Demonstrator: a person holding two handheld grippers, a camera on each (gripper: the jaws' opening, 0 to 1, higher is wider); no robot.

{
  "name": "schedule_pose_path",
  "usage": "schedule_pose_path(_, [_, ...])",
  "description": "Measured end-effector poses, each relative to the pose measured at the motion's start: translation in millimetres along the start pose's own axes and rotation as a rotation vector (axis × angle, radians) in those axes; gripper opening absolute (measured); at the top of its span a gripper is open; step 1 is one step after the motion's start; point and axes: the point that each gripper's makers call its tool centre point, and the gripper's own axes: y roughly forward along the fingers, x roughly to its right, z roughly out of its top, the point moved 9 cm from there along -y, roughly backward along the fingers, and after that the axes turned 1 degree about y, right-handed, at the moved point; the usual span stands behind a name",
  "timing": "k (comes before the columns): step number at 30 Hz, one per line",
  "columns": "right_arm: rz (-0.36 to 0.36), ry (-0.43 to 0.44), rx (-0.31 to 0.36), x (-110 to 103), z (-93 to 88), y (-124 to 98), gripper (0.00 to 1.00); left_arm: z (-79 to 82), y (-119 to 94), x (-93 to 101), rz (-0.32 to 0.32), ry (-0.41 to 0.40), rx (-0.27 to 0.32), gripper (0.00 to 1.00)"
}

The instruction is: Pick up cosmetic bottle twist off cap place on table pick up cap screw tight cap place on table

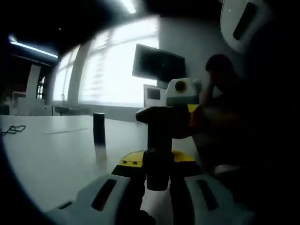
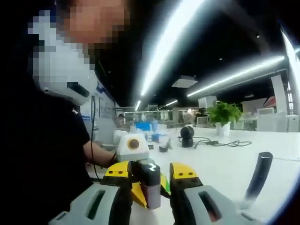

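A dark cosmetic bottle [image 1: 158, 140] stands upright between the yellow-tipped jaws of my left gripper [image 1: 157, 163], which is shut on its body. My right gripper [image 1: 161, 115] comes in from the right and closes over the bottle's top. In the right gripper view, my right gripper [image 2: 150, 174] is shut on the black cap [image 2: 147, 171], with the paler bottle body [image 2: 153, 197] below it. The left gripper [image 2: 138, 191] holds the bottle from the far side. The cap looks seated on the bottle.
A second dark cylinder [image 1: 98, 127] [image 2: 259, 176] stands on the white table [image 1: 51, 154]. A cable [image 1: 13, 130] lies far left. A monitor [image 1: 158, 63] is behind. A potted plant [image 2: 222, 115] and a black round device [image 2: 187, 133] sit further off. A person's torso [image 2: 42, 154] is close by.
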Motion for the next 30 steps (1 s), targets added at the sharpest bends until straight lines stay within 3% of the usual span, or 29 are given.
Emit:
schedule_pose_path(10, [0.149,-0.009,-0.053,-2,-1.3,10,0.23,3.5,-1,9.3,-0.067,-0.004,0.012,0.09])
schedule_pose_path(18, [0.196,-0.02,-0.058,-6,1.3,19,0.2,4.6,0,10.9,-0.08,0.006,0.011,0.09])
schedule_pose_path(30, [0.211,-0.032,-0.074,-7,-2.6,26,0.16,3.6,4,11.2,-0.095,0.005,0.01,0.09])
